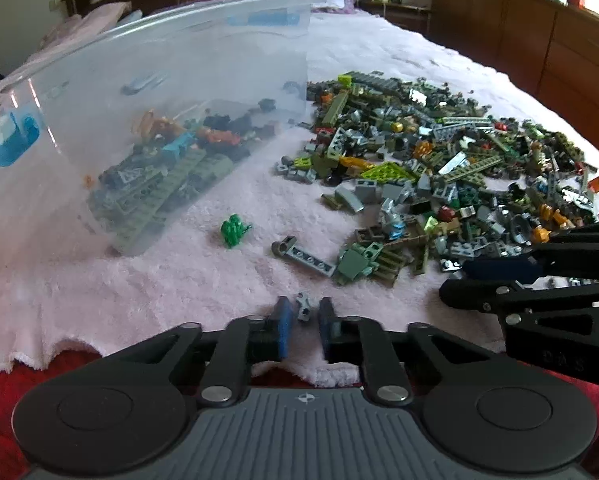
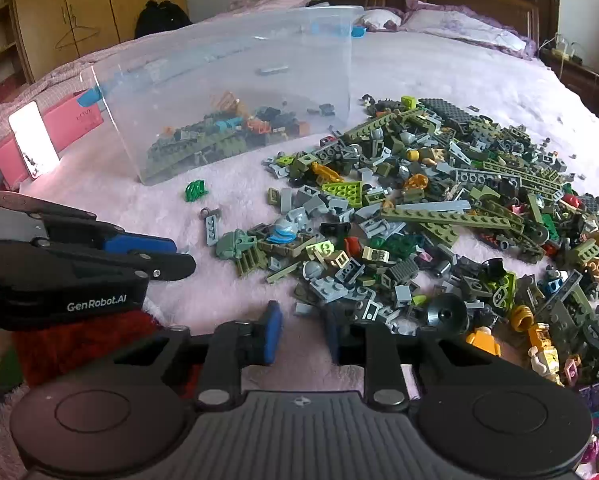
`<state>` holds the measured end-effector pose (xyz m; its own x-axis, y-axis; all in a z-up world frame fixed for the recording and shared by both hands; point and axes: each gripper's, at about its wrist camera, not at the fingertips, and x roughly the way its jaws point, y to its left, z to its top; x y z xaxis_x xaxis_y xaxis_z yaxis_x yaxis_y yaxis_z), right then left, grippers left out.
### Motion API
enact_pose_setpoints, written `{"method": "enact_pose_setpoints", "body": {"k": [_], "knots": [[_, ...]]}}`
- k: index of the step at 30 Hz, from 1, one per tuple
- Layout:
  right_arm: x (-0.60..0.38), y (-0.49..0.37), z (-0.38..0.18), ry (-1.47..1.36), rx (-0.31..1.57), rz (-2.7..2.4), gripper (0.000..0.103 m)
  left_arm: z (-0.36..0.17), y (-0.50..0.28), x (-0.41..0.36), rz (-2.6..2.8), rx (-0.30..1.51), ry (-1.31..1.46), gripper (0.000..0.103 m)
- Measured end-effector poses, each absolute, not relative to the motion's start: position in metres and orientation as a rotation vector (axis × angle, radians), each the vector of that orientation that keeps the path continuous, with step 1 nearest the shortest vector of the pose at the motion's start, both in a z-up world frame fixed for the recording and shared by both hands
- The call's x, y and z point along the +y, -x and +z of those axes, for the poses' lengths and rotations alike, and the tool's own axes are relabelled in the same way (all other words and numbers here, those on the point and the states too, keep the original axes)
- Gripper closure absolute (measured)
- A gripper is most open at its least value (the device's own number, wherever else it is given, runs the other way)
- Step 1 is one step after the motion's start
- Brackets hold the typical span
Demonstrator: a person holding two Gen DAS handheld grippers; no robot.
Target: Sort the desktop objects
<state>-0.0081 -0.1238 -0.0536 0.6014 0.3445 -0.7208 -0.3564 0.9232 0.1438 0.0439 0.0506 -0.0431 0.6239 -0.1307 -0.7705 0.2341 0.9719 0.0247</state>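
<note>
Two tongs: left tongs (image 1: 302,322) parted around a small grey piece (image 1: 305,306), casing lettered "GenRobot.AI". Right tongs (image 2: 299,330) spread, brick pile (image 2: 439,216) ahead.

bin (image 1: 171,80) - clear glossy plastic | blanket (image 1: 179,280) - fluffy pink cloth | bricks (image 2: 439,220) - hard plastic

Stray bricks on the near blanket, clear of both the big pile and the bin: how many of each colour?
Green: 1, a leafy piece
Grey: 2, a long plate and a small bit
Total: 3
</note>
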Motion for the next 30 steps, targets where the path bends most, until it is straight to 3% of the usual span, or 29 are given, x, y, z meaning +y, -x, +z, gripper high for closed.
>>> {"method": "enact_pose_setpoints", "body": {"k": [1, 16, 30], "knots": [[-0.124, 0.008, -0.053, 0.012, 0.831, 0.403, 0.087, -0.042, -0.043, 0.050, -0.213, 0.869, -0.126, 0.094], [-0.144, 0.021, -0.031, -0.047, 0.767, 0.376, 0.088, -0.001, -0.032, 0.038, -0.226, 0.770, -0.122, 0.095], [-0.114, -0.015, 0.058, 0.028, 0.539, 0.509, 0.088, 0.081, -0.052, 0.056, -0.131, 0.557, -0.122, 0.095]]}}
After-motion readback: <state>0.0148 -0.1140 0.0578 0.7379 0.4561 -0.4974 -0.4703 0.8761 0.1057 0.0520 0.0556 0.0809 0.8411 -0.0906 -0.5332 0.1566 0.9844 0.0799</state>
